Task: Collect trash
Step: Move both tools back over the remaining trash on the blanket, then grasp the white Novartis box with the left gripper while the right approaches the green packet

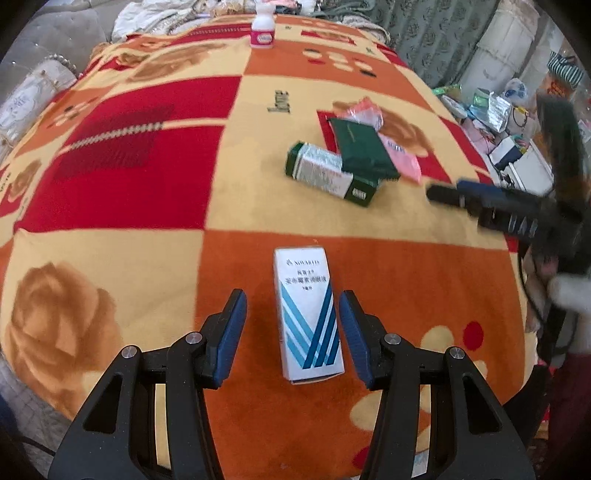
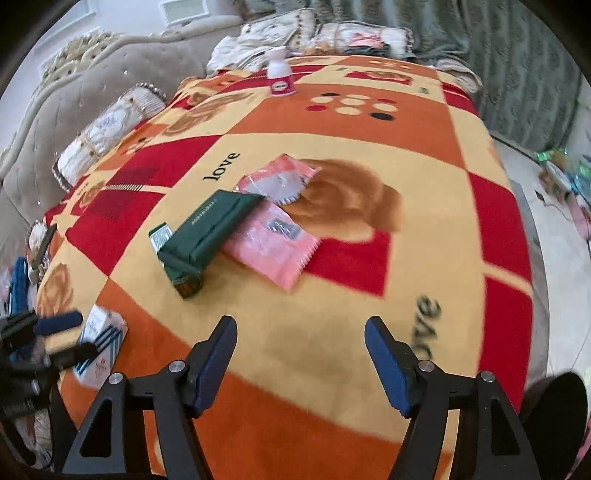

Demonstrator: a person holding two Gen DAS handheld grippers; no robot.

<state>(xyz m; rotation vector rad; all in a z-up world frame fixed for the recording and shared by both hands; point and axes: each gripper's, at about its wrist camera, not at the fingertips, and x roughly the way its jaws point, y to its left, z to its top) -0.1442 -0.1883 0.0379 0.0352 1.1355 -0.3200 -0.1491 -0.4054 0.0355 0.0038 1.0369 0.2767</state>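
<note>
A white box with blue stripes (image 1: pixel 308 314) lies on the patterned blanket, between the open fingers of my left gripper (image 1: pixel 293 332), apart from both pads. It also shows in the right wrist view (image 2: pixel 101 341) with the left gripper (image 2: pixel 61 338) around it. Farther off lie a green-and-white carton (image 1: pixel 330 173), a flat dark green box (image 1: pixel 364 147) resting on it, and pink wrappers (image 1: pixel 400 155). My right gripper (image 2: pixel 301 362) is open and empty above the blanket, short of the dark green box (image 2: pixel 216 227) and the pink wrappers (image 2: pixel 275 245).
A small white bottle with a pink label (image 1: pixel 263 31) stands at the far end of the blanket (image 2: pixel 332 295). Pillows (image 2: pixel 110 133) and a sofa back line the left. Bags and clutter (image 1: pixel 495 110) lie on the floor at the right.
</note>
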